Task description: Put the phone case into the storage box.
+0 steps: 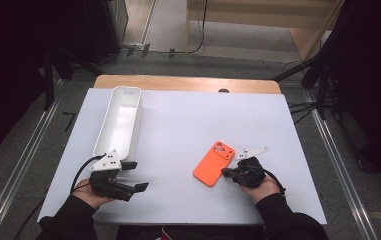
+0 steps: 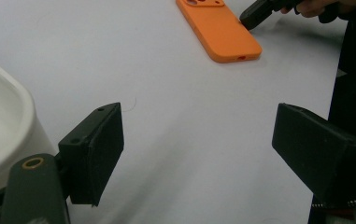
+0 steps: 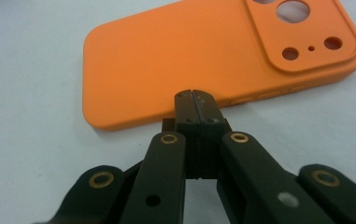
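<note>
An orange phone case (image 1: 214,163) (image 2: 217,28) (image 3: 175,60) lies flat on the white tabletop (image 1: 188,115), camera cutout facing up and away from me. My right gripper (image 1: 225,172) (image 3: 195,95) is shut, its joined tips right against the case's right long edge with nothing between them; it also appears far off in the left gripper view (image 2: 255,14). My left gripper (image 1: 137,176) (image 2: 199,144) stands wide open and empty over the bare table, just past the near end of a long white tray (image 1: 119,90) (image 2: 3,121).
The white tray is empty and runs away from me along the left side of the table. A wooden table edge (image 1: 188,83) shows beyond the white sheet. Dark stands and cables flank the table on the floor.
</note>
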Demonstrator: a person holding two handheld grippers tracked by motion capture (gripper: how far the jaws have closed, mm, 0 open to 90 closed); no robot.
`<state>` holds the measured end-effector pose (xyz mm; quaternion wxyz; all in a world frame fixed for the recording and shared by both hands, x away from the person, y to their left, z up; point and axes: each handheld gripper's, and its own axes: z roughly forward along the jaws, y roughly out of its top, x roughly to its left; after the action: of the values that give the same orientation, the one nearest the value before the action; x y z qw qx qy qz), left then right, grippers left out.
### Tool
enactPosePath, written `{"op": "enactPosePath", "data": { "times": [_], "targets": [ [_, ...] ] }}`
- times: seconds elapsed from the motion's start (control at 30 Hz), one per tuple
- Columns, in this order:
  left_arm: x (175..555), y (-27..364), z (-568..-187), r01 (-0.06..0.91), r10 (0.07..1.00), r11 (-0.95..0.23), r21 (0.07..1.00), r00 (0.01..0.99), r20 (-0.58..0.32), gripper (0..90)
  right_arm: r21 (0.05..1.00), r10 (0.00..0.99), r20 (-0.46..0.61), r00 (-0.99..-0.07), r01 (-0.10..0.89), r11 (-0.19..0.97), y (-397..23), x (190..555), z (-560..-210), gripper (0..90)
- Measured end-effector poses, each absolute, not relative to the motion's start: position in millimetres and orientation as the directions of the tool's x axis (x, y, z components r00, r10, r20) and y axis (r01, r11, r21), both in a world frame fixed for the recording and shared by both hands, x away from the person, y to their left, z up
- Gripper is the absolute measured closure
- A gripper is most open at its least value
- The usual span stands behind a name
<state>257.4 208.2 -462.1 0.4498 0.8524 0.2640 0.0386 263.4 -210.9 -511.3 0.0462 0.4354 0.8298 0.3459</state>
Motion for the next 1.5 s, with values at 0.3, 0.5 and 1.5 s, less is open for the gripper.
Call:
{"op": "enactPosePath", "data": {
  "times": [0.3,0.5,1.5],
  "targets": [
    [257,208,-462,0.414,0.485,-0.457,0.787,0.858,-0.17,16.7,0.622,0.752,0.238,-0.615,0.691,0.369,-203,267,-513,88.3],
    [258,209,-462,0.413,0.485,-0.458,0.787,0.858,-0.168,16.7,0.63,0.751,0.24,-0.615,0.687,0.361,-197,271,-514,88.3],
    [258,210,-460,0.43,0.489,-0.429,0.795,0.85,-0.195,16.9,0.632,0.745,0.266,-0.611,0.694,0.344,-177,288,-516,88.1]
  ]
}}
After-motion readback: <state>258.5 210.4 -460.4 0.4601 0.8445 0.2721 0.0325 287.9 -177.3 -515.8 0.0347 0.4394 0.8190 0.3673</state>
